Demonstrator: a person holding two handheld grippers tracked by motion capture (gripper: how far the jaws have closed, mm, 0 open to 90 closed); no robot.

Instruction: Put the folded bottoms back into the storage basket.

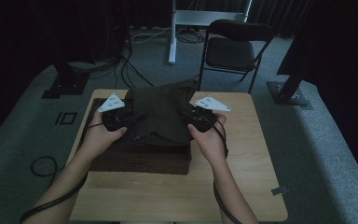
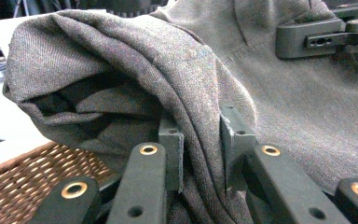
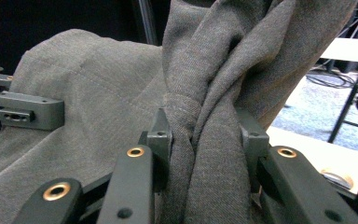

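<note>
A pale wooden surface [image 1: 251, 154] stands on grey carpet, with a dark folding chair [image 1: 233, 49] behind its far edge. On the surface sits a wide, low brown wicker basket [image 1: 142, 161]; its woven rim shows at the lower left of the left gripper view [image 2: 23, 172].

Over the basket, a dark grey-brown garment [image 1: 161, 114] is held up between the two hands, its middle sagging toward the basket and a bunched part rising toward the far edge of the surface. In the left gripper view the cloth [image 2: 135, 70] falls in thick folds, and in the right gripper view it [image 3: 214, 70] hangs as a twisted bundle.

The left hand-held gripper [image 1: 116, 119] is at the garment's left side, its jaws clamped on a gathered ridge of the fabric, which runs tightly between the two pads [image 2: 172, 149]. The right hand-held gripper [image 1: 199, 119] is at the garment's right side, its jaws likewise pressed on a thick roll of the cloth between its pads [image 3: 161, 140]. Each carries a grey three-cornered plate on top, and a black cable trails back along each forearm.
</note>
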